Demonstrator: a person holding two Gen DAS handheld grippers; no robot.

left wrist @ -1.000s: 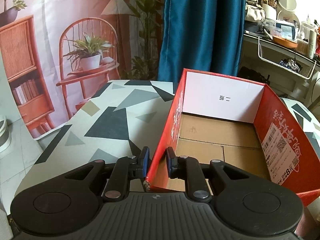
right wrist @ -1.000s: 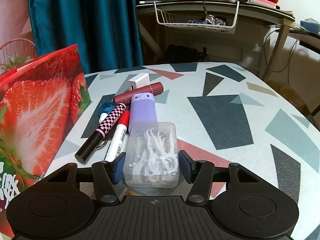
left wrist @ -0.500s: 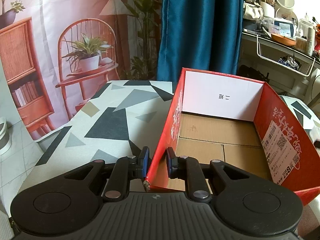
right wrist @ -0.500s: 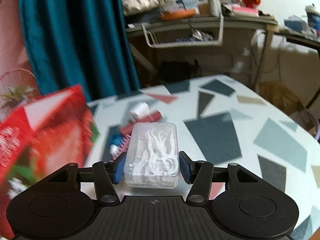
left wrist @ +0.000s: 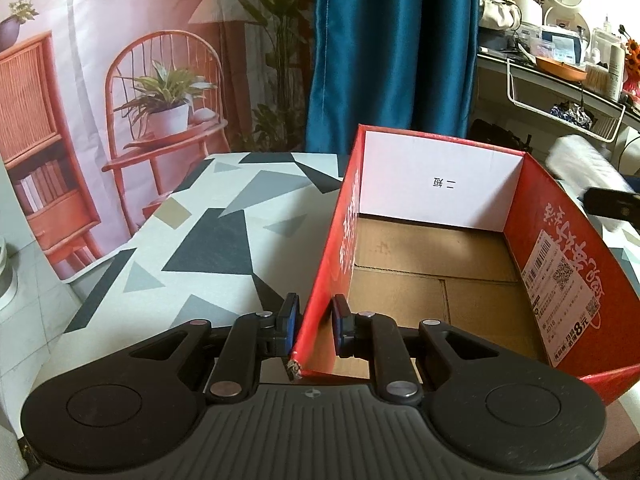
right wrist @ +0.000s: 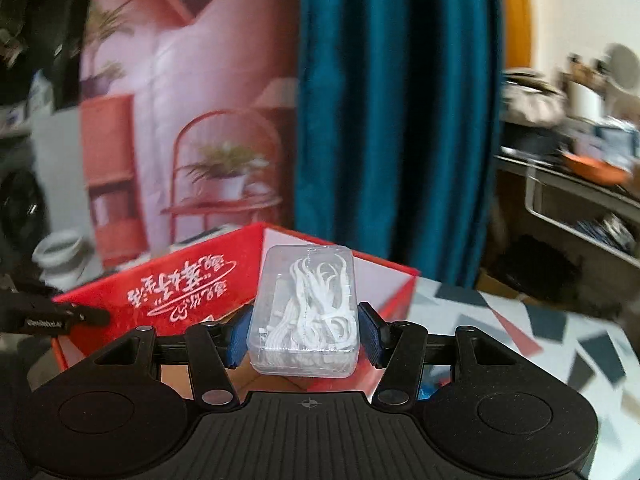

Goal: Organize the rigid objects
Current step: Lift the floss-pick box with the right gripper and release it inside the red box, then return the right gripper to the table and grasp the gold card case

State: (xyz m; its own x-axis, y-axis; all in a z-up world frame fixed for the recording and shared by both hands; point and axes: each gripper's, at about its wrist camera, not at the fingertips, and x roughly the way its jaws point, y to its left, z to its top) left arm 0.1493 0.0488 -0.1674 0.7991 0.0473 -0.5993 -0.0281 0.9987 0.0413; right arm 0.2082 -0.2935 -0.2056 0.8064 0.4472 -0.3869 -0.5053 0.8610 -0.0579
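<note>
A: Which step are we on?

B: The carry. Our right hand-held gripper (right wrist: 303,334) is clenched on the clear plastic case (right wrist: 305,312) of white floss picks, held in the air just short of the red box (right wrist: 192,292).

A: And our left?

B: The left hand-held gripper (left wrist: 313,322) straddles the box's near side wall (left wrist: 332,256), one finger outside, one inside. The pads look close to the wall, but we cannot tell whether they actually pinch it.

A: Anything inside the box?

B: We see only bare cardboard floor (left wrist: 432,276). It sits on the patterned desk (left wrist: 208,240).

A: Next move?

B: We judge the case needs to travel over the rim, come down low onto the floor, and only then be let go, with the box kept steady.
</note>
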